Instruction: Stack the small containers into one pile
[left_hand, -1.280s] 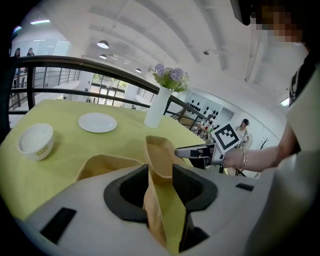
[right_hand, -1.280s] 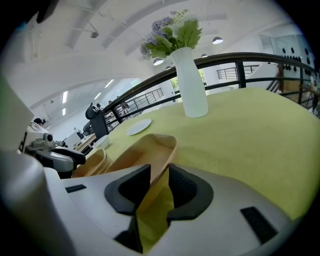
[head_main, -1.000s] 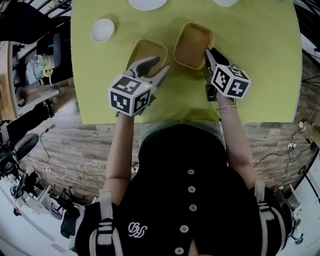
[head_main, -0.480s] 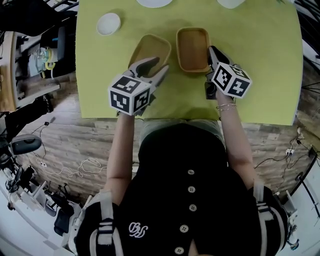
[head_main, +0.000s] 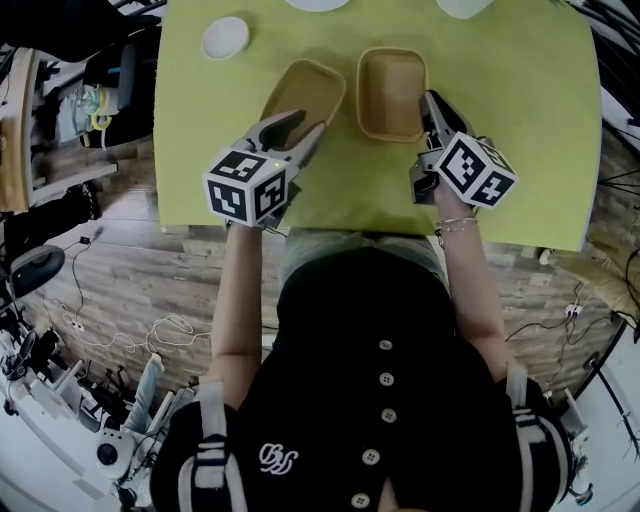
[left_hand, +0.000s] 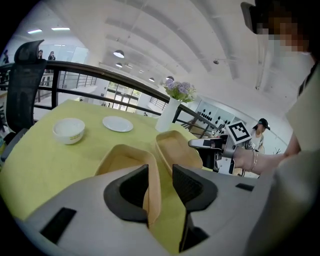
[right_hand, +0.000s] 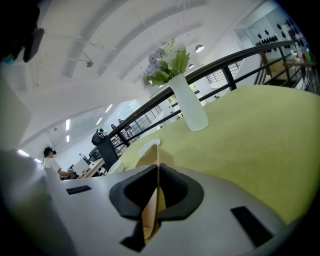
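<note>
While right gripper (head_main: 431, 103), jaws just closed, pinches tan rectangular container (head_main: 390, 88) at 3 o'clock, left gripper (head_main: 301, 126), jaws apart, straddles 2nd container's (head_main: 305, 88) 6 o'clock rim.

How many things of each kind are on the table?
Containers: 2
Bowl: 1
Plate: 1
Vase: 1
Total: 5

Overhead; two low views across table (head_main: 520, 100)
</note>
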